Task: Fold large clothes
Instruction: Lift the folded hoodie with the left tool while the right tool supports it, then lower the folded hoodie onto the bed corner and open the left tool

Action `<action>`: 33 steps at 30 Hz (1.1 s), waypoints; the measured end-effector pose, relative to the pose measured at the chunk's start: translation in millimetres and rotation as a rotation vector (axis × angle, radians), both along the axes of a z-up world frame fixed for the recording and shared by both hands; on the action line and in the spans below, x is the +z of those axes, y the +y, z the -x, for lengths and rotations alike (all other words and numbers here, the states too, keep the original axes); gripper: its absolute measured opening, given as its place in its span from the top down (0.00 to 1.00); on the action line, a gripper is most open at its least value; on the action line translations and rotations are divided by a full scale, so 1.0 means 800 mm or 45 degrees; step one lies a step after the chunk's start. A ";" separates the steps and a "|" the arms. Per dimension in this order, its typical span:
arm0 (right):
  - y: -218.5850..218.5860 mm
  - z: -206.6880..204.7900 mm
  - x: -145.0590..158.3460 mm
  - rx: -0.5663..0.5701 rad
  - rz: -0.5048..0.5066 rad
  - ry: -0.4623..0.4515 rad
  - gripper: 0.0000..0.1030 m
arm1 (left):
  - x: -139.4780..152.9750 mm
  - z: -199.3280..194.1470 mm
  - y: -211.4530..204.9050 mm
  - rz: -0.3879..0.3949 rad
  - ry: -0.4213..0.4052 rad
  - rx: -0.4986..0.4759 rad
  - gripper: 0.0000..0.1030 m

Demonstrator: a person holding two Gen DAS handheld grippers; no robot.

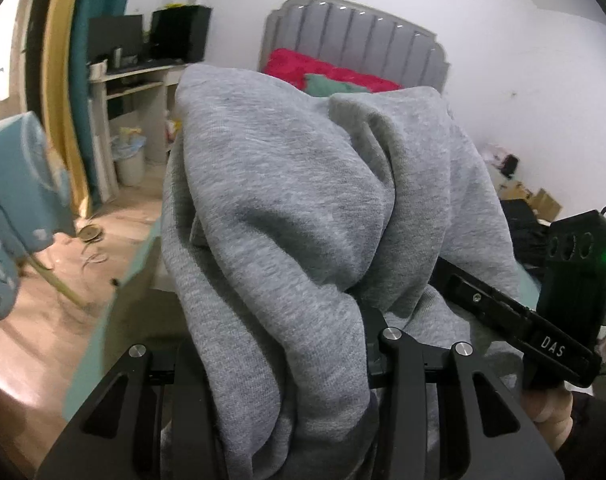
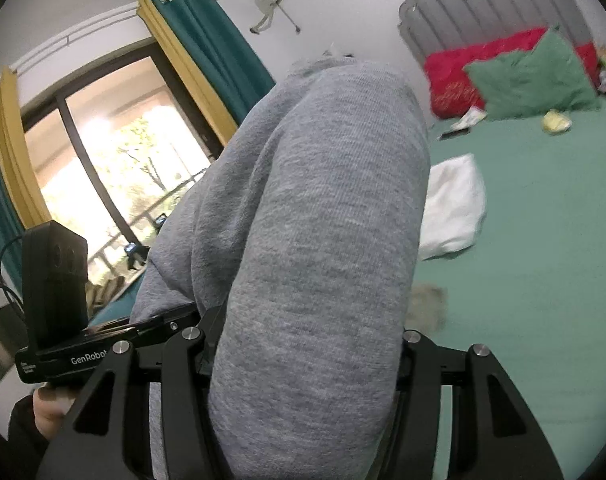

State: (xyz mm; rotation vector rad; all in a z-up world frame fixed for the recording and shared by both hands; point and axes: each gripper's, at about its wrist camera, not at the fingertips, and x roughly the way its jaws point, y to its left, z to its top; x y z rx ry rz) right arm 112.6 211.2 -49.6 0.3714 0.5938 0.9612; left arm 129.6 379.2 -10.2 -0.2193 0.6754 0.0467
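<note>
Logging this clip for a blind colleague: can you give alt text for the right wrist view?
A bulky grey garment drapes over the right tool, hiding its fingertips and filling the centre. Behind lies a green bed with a white folded cloth, red and green pillows; a window is left.

Grey garment (image 2: 315, 240) hangs draped over the right hand-held gripper (image 2: 303, 360), blocking the way ahead; to its right, bare green bed (image 2: 543, 280) lies open past a white folded cloth (image 2: 453, 208) and pillows (image 2: 531, 76)
</note>
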 end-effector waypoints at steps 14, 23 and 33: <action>0.086 -0.070 -0.160 0.020 0.297 0.285 0.29 | -0.164 -0.050 0.142 0.238 0.271 0.178 0.42; 0.057 -0.046 -0.122 -0.031 0.400 0.104 0.14 | -0.122 -0.018 0.134 0.035 0.230 0.309 0.42; 0.030 -0.003 -0.113 -0.022 0.578 0.031 0.13 | -0.096 0.027 0.110 -0.120 0.282 0.461 0.41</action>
